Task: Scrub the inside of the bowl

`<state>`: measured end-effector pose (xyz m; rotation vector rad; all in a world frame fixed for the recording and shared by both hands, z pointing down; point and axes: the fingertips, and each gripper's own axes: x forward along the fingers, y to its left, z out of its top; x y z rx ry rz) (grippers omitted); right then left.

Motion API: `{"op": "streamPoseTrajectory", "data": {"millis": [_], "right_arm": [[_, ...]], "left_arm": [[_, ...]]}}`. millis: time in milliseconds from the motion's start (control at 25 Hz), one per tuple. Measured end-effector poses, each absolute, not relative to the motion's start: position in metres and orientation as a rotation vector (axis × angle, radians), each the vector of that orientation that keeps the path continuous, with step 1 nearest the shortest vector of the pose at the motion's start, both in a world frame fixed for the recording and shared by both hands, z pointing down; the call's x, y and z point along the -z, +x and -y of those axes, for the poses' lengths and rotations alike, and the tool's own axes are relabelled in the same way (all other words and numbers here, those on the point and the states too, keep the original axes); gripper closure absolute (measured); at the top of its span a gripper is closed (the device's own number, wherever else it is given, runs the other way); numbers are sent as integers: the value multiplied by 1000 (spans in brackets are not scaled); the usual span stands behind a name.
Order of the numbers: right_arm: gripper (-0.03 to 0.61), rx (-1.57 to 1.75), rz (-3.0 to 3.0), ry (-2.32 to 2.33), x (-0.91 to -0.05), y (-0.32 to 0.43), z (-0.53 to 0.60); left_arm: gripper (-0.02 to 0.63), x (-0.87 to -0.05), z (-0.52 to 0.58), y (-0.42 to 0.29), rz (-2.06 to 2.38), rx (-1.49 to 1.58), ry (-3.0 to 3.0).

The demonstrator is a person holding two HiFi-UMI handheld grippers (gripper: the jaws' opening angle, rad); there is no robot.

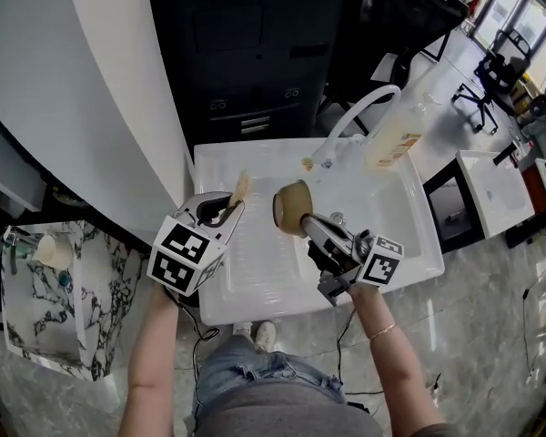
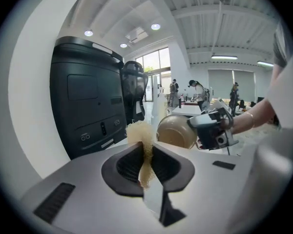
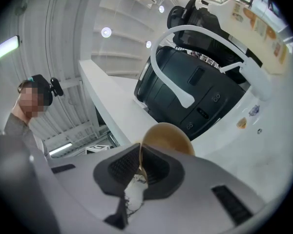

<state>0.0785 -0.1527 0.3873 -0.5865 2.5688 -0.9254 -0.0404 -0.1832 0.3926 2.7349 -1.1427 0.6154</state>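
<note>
Between the left gripper's (image 2: 146, 164) jaws, which are pressed shut on it, sits a pale fibrous scrubber (image 2: 142, 136). Its frayed top pokes out past the fingertips, while its lower part is pinched out of sight between the pads. Just beyond those jaws and to their right hangs the tan bowl (image 2: 175, 130), apart from the scrubber. Only a rounded, glossy surface shows from this side, and the right gripper's body covers its far edge. The right gripper (image 3: 138, 165) is clamped on the bowl's rim, with one jaw on either side of the thin wall, which rises between the pads. The rest of the bowl swells out past the fingertips, its lower half cut off by the gripper's own housing. Which way the mouth faces is hard to make out in any view. Below both pairs of jaws lies a white sink (image 1: 255, 280). Farther past the right jaws a white faucet (image 3: 205, 40) arches over, and behind it stands a large black machine (image 3: 195, 94). A pale bottle (image 1: 396, 137) stands beside the faucet, its print too small to read.
</note>
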Motion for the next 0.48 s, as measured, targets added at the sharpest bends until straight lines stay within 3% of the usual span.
{"op": "streamPoseTrajectory", "data": {"millis": [480], "right_arm": [[557, 964, -2365, -511, -363, 95, 164]], "left_arm": [[569, -421, 227, -9, 1143, -435, 2648]]}}
